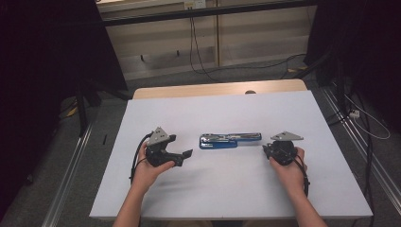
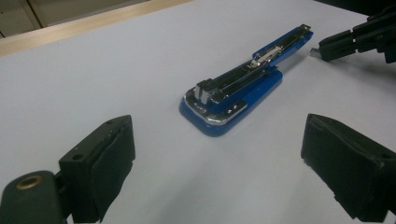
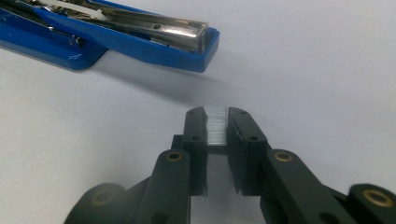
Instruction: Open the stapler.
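Two hand-held black two-jaw grippers and one blue plastic-and-chrome stapler, opened out flat, on a white table.

Item 1: opened blue stapler [image 1: 230, 140], lying at the middle of the table [image 1: 236, 189], between the grippers. Long axis runs left to right. The broad blue base end points left; the narrow arm with its exposed chrome staple channel points right. The channel looks open to the top, so a strip could drop in lengthwise; this is a judgement.

Item 2: left gripper [image 1: 185, 155], left of the stapler and slightly nearer. Jaws spread wide, nothing between them; they face the stapler's base end in the left gripper view.

Item 3: right gripper [image 3: 216, 122], right of the stapler, just beside the tip of the channel arm, apart from it. Jaws nearly closed on a short silver strip of staples [image 3: 215, 125], pinched across its width.

Note: the right hand is nearer the channel; the strip likely needs aligning with the long axis.
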`<action>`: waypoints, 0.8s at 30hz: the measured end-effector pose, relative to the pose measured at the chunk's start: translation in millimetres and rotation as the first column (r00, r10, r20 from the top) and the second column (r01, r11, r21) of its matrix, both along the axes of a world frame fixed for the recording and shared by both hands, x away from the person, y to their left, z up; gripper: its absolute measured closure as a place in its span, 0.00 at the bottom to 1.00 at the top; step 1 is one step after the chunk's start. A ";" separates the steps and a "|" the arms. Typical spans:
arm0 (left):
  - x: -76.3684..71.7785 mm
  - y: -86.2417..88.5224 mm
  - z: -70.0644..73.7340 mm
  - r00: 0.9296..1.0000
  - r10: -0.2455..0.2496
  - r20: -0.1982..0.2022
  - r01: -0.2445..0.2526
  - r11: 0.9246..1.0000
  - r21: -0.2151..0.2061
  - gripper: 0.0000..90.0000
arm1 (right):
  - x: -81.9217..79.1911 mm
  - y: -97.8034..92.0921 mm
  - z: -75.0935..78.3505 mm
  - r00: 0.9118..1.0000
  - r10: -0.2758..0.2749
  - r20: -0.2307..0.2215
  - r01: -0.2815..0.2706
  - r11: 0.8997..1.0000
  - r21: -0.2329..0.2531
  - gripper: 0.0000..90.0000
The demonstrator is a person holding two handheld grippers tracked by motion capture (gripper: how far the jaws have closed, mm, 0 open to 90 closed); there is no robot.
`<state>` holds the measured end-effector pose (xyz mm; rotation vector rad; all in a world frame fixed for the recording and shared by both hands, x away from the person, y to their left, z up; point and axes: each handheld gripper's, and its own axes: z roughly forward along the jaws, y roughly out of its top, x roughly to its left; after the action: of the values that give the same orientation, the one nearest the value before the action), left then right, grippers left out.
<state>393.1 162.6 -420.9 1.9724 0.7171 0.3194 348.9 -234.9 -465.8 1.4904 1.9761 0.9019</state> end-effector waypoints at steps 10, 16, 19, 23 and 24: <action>2.5 0.6 -0.3 1.000 0.004 -0.001 -0.004 1.000 -0.022 0.11 | 5.4 -0.3 0.1 1.000 0.018 -0.008 -0.018 1.000 0.013 0.80; 6.3 -2.2 -4.5 1.000 0.000 -0.012 0.000 1.000 -0.025 0.11 | 8.7 1.5 2.6 0.999 0.029 -0.034 -0.029 1.000 -0.009 0.83; 7.2 -2.2 -5.6 1.000 0.002 -0.019 -0.003 1.000 -0.019 0.11 | 9.3 -0.4 2.6 0.998 0.053 -0.037 -0.053 0.999 0.007 0.88; 7.6 -3.2 -5.8 1.000 -0.002 -0.021 0.001 1.000 -0.022 0.11 | 8.9 -0.3 2.5 0.997 0.064 -0.033 -0.064 0.998 0.000 0.88; 7.6 -3.5 -6.1 1.000 -0.003 -0.021 0.003 1.000 -0.017 0.11 | 9.1 -0.8 2.4 0.997 0.066 -0.031 -0.066 0.998 0.000 0.88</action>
<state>400.7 159.1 -427.0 1.9636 0.7279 0.2898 358.0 -235.8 -463.5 1.4543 2.0589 0.9107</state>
